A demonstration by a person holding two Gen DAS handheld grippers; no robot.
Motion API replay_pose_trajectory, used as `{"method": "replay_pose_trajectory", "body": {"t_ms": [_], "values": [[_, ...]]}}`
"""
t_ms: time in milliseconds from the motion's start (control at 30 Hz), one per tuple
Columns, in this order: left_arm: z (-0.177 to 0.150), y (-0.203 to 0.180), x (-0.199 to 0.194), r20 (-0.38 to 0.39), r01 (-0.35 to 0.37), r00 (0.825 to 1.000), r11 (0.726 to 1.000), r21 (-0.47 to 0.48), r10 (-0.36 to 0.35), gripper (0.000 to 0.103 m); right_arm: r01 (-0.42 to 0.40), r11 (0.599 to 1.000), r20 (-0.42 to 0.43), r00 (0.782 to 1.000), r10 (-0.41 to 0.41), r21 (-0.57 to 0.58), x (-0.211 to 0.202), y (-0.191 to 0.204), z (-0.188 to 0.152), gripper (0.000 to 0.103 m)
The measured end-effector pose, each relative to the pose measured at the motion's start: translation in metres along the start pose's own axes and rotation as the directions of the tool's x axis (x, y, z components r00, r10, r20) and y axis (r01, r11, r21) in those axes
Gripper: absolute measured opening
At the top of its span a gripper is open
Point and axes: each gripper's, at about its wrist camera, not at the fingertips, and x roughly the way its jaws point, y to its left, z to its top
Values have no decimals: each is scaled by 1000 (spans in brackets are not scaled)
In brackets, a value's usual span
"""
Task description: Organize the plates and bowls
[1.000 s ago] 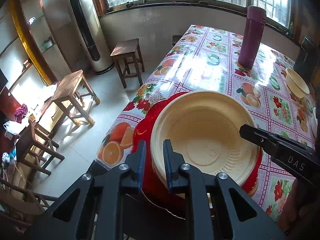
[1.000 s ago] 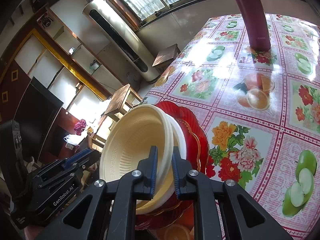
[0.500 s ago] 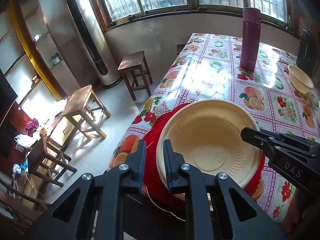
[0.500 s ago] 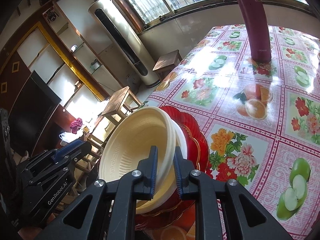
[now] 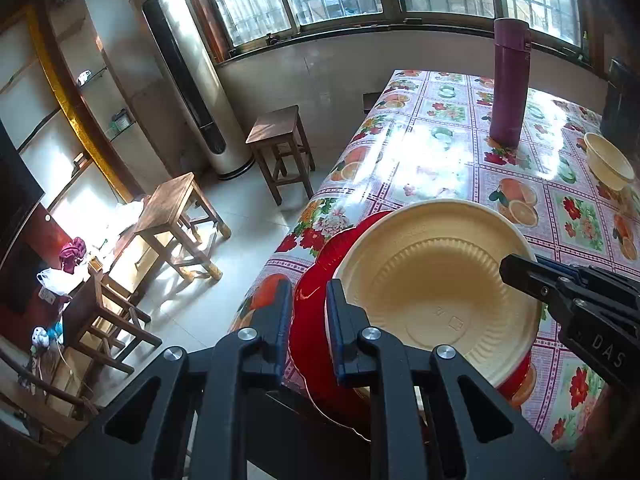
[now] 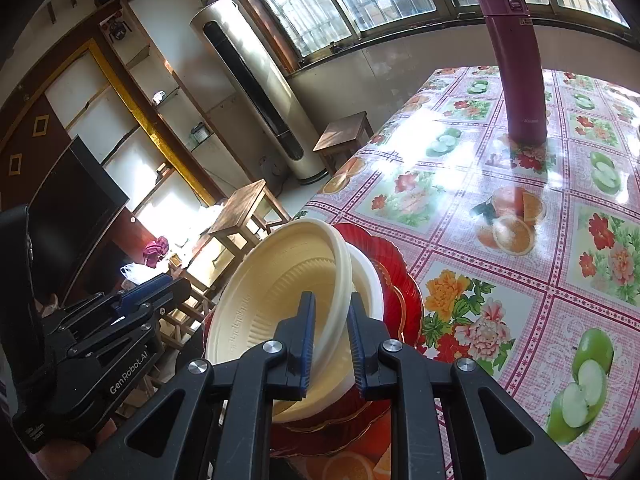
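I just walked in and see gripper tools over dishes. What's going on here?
A person is sorting dishes at the near corner of a floral-clothed table. The left gripper is shut on the rim of a red plate; the right gripper straddles the rim of the top cream bowl stacked on it. A maroon flask stands beyond.
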Motion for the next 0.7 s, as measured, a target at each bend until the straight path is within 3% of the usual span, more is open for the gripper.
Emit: {"method": "replay_pose_trajectory", "body": {"t_ms": [267,467,567,633,700], "values": [[0,-1,0,2,-24,1000,1000,-4,24,16,12,1000,35,999,-12,-5,-11,-3,3,27],[1,-3,-2,5,-28,1000,1000,-5,29,22,25,1000,67,997,-25,5,-18,-8,7,32],[3,-4,-3,10,-25,1000,1000,-9,25,36,36,999,66,997,-37,19,-18,-13,8,33],[5,-6,-6,19,-22,1000,1000,-14,22,54,43,999,71,996,-45,33,-21,-19,9,35],[10,-12,-12,34,-11,999,1000,-22,12,64,56,998,79,995,-59,43,-24,-27,11,40]]}}
